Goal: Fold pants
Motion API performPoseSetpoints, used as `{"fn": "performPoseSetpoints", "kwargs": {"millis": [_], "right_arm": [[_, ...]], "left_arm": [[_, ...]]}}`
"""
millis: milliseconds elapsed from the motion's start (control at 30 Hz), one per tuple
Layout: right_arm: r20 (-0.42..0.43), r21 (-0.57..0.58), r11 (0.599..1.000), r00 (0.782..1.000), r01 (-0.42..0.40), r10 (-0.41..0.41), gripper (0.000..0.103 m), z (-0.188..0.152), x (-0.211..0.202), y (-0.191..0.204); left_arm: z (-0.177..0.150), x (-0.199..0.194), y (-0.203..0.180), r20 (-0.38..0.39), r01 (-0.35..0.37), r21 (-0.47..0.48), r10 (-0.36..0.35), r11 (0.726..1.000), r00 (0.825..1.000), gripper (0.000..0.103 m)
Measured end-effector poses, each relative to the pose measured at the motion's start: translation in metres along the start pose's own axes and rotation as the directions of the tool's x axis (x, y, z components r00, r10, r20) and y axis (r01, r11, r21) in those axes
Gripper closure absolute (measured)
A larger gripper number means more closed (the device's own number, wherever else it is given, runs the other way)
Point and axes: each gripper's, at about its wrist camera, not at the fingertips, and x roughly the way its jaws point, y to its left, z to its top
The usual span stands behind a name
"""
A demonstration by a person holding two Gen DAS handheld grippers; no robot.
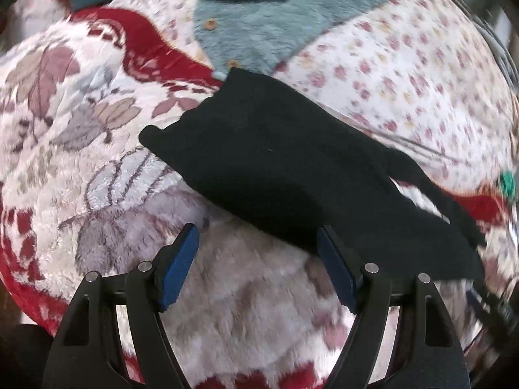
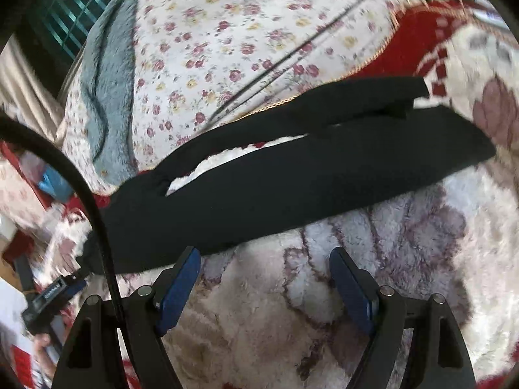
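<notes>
Black pants (image 1: 292,175) lie flat on a plush floral blanket, waist end toward the upper left in the left wrist view, legs running off to the lower right. My left gripper (image 1: 258,236) is open just short of the pants' near edge, its right pad (image 1: 335,275) close by the hem, nothing between the pads. In the right wrist view the pants (image 2: 292,181) stretch across the middle, two legs split apart toward the right. My right gripper (image 2: 264,257) stands open just below the near leg's edge, holding nothing.
A grey-blue fleece garment with buttons (image 1: 259,16) lies beyond the pants on a small-flower bedsheet (image 1: 405,64). The red and white plush blanket (image 2: 356,275) covers the near area. A black cable (image 2: 97,220) crosses the right wrist view at left, with clutter beside the bed.
</notes>
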Motion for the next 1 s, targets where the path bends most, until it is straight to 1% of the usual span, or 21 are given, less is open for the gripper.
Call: {"fn": "performPoseSetpoints", "kwargs": {"millis": [67, 133, 200, 300, 400, 433, 467, 500, 533, 567, 600, 633, 667, 733, 833, 900, 1000], "right_arm": [[0.004, 0.002, 1.000, 1.000, -0.016, 0.016, 0.022, 0.004, 0.002, -0.002], [0.011, -0.007, 1.000, 1.000, -0.022, 0.022, 0.022, 0.008, 0.006, -0.003], [0.022, -0.020, 1.000, 1.000, -0.021, 0.022, 0.022, 0.013, 0.012, -0.005], [0.028, -0.020, 0.999, 0.999, -0.028, 0.028, 0.022, 0.022, 0.022, -0.009], [0.035, -0.010, 0.999, 0.999, -0.040, 0.041, 0.022, 0.033, 0.030, -0.012], [0.042, -0.001, 0.999, 0.998, -0.048, 0.048, 0.024, 0.036, 0.033, -0.013], [0.048, 0.014, 0.999, 0.998, -0.051, 0.050, 0.032, 0.040, 0.035, -0.015], [0.058, 0.032, 0.998, 0.997, -0.056, 0.054, 0.045, 0.042, 0.036, -0.019], [0.070, 0.066, 0.996, 0.996, -0.067, 0.062, 0.053, 0.045, 0.038, -0.025], [0.074, 0.095, 0.993, 0.995, -0.070, 0.063, 0.068, 0.047, 0.038, -0.030], [0.081, 0.132, 0.988, 0.994, -0.077, 0.066, 0.078, 0.048, 0.039, -0.036], [0.087, 0.156, 0.984, 0.993, -0.087, 0.074, 0.081, 0.048, 0.038, -0.041], [0.089, 0.164, 0.982, 0.993, -0.091, 0.077, 0.085, 0.047, 0.038, -0.042], [0.090, 0.149, 0.985, 0.994, -0.081, 0.068, 0.086, 0.047, 0.037, -0.040], [0.091, 0.108, 0.992, 0.995, -0.058, 0.048, 0.093, 0.049, 0.034, -0.031], [0.094, 0.085, 0.995, 0.995, -0.051, 0.043, 0.094, 0.048, 0.030, -0.026], [0.091, 0.066, 0.996, 0.995, -0.052, 0.046, 0.096, 0.046, 0.023, -0.020]], "left_arm": [[0.006, 0.007, 0.001, -0.008, 0.019, -0.025, -0.019, 1.000, 1.000, 0.027], [0.010, 0.012, -0.002, -0.008, 0.022, -0.024, -0.022, 0.999, 1.000, 0.027], [0.014, 0.021, -0.009, -0.012, 0.009, -0.011, -0.009, 1.000, 1.000, 0.027], [0.020, 0.029, -0.013, 0.002, -0.001, -0.008, 0.001, 1.000, 1.000, 0.027], [0.029, 0.039, -0.020, -0.011, -0.028, 0.003, 0.028, 1.000, 1.000, 0.027], [0.031, 0.042, -0.022, -0.014, -0.031, 0.009, 0.031, 0.999, 0.999, 0.027], [0.034, 0.044, -0.024, -0.026, -0.031, 0.017, 0.032, 0.999, 0.999, 0.027], [0.036, 0.046, -0.025, -0.036, -0.029, 0.025, 0.030, 0.999, 0.999, 0.027], [0.037, 0.046, -0.025, -0.038, -0.025, 0.029, 0.026, 0.999, 0.999, 0.035], [0.040, 0.045, -0.023, -0.029, -0.016, 0.024, 0.017, 1.000, 0.999, 0.059], [0.040, 0.044, -0.021, -0.024, -0.018, 0.016, 0.018, 1.000, 1.000, 0.071], [0.043, 0.043, -0.015, -0.022, -0.013, -0.007, 0.013, 1.000, 1.000, 0.082], [0.044, 0.044, -0.011, -0.027, 0.005, -0.028, -0.006, 1.000, 1.000, 0.088], [0.045, 0.045, -0.006, -0.037, 0.014, -0.047, -0.016, 0.999, 0.999, 0.092], [0.043, 0.038, -0.014, -0.016, 0.003, -0.015, -0.003, 1.000, 1.000, 0.094], [0.044, 0.026, -0.018, 0.005, 0.000, 0.012, 0.000, 1.000, 1.000, 0.094], [0.048, 0.016, -0.016, 0.016, 0.008, 0.012, -0.008, 1.000, 1.000, 0.094]]}}
